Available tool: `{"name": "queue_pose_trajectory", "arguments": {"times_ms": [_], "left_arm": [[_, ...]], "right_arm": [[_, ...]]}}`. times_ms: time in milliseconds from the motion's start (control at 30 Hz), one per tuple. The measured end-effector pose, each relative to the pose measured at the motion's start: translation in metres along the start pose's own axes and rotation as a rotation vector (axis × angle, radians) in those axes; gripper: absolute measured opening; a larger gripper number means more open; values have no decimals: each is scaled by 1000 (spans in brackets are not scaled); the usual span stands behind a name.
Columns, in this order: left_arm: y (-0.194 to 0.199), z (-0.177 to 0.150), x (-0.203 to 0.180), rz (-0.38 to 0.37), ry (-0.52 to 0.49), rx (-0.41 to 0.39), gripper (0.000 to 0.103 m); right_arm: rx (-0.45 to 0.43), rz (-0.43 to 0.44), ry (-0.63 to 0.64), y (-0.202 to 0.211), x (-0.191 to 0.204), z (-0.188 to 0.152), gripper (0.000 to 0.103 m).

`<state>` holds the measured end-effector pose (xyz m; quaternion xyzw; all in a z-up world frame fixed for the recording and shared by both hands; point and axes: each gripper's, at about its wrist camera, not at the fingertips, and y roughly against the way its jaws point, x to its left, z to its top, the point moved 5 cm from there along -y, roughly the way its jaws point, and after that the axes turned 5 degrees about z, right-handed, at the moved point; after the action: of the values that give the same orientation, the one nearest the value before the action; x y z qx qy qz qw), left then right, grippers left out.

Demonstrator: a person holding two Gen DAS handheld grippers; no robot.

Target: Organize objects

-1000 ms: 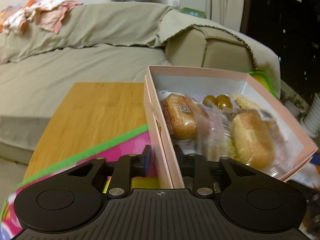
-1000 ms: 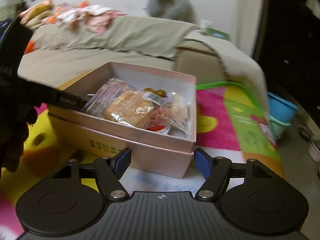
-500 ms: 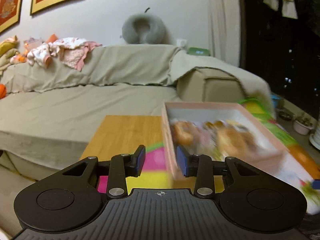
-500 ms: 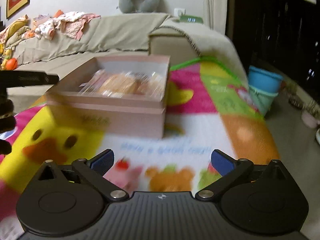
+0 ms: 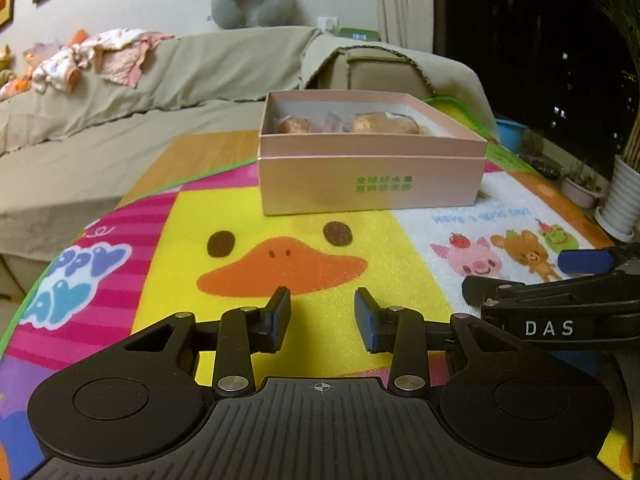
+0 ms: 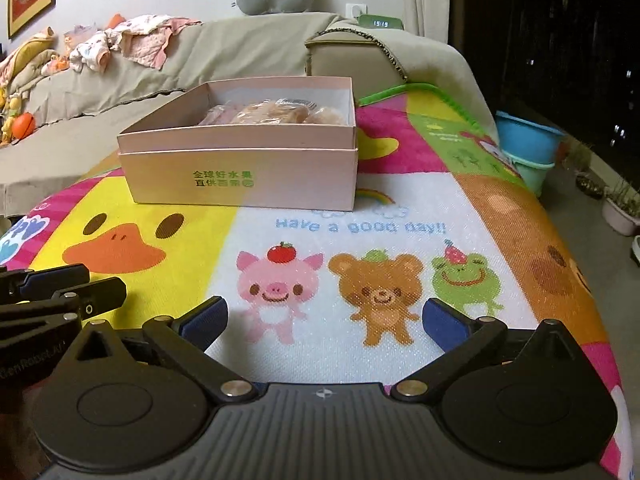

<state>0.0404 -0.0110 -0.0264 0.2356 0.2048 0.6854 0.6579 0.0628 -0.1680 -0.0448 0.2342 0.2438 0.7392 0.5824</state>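
A pink cardboard box [image 5: 372,176] stands open on the cartoon mat, with several wrapped bread rolls [image 5: 384,122] inside. My left gripper [image 5: 322,314] hovers over the yellow duck print, well short of the box, open with nothing between its blue pads. One blue pad [image 5: 584,261] of the right gripper shows at the right edge. In the right wrist view the box [image 6: 240,176] and its rolls [image 6: 276,114] lie ahead to the left. My right gripper [image 6: 324,316] is spread wide and empty over the pig and bear print.
The colourful mat [image 6: 400,208] covers a wooden table [image 5: 208,152]. Behind it runs a beige-covered sofa [image 5: 120,120] with clothes [image 5: 112,56] heaped on its back. Blue buckets [image 6: 528,148] and plant pots [image 5: 620,200] stand on the floor to the right.
The left gripper, astride the box's side wall a second ago, has pulled back off it. The right gripper has spread wide and drawn back too. The box now sits farther off in both views.
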Motion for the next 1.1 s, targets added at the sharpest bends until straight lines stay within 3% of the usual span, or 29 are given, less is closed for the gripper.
{"name": "queue_pose_trajectory", "arguments": {"times_ms": [1100], "left_arm": [[1,-3,1,-3,26,-3,40]], "right_arm": [[-2,1,-3,1,-1,1,103]]}}
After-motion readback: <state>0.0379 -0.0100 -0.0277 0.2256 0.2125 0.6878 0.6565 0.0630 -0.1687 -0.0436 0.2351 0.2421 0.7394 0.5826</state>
